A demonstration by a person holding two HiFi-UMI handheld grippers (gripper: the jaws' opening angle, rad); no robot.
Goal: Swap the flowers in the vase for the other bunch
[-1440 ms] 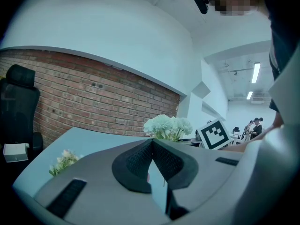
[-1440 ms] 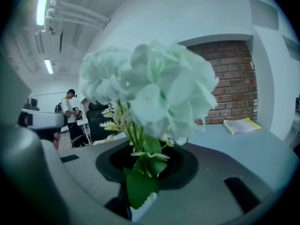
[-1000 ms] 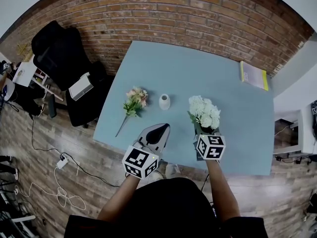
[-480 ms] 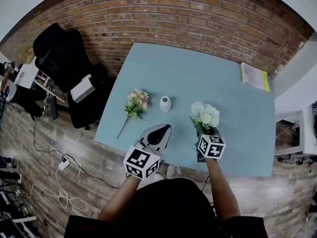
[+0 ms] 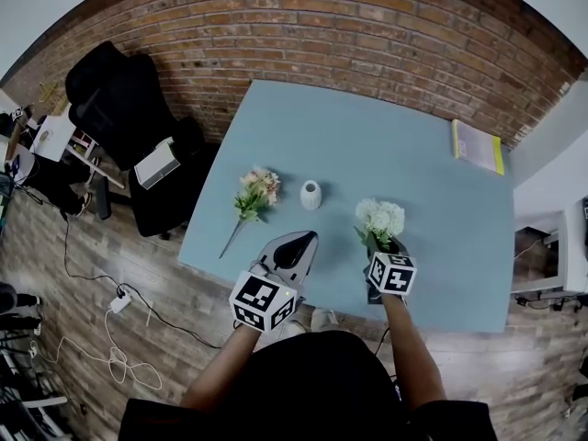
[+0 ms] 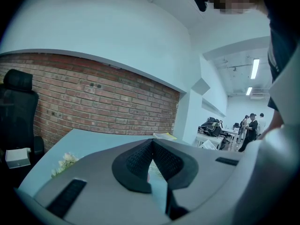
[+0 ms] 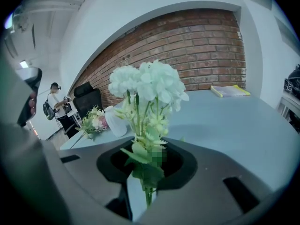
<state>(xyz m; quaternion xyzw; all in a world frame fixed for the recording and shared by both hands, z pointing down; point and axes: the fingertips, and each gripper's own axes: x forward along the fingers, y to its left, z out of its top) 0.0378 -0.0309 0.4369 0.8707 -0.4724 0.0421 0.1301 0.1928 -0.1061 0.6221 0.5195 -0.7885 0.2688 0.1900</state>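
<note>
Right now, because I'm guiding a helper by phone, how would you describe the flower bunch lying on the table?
On the light blue table before the brick wall, find the small white vase. The bunch lies flat just left of it, stem toward the near edge; its pink and cream blooms set it apart from the all-white bunch held in the right hand-held gripper.

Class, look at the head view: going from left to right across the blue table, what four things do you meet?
pink-and-white bunch of flowers → small white vase → white bunch of flowers → yellow-edged book
</note>
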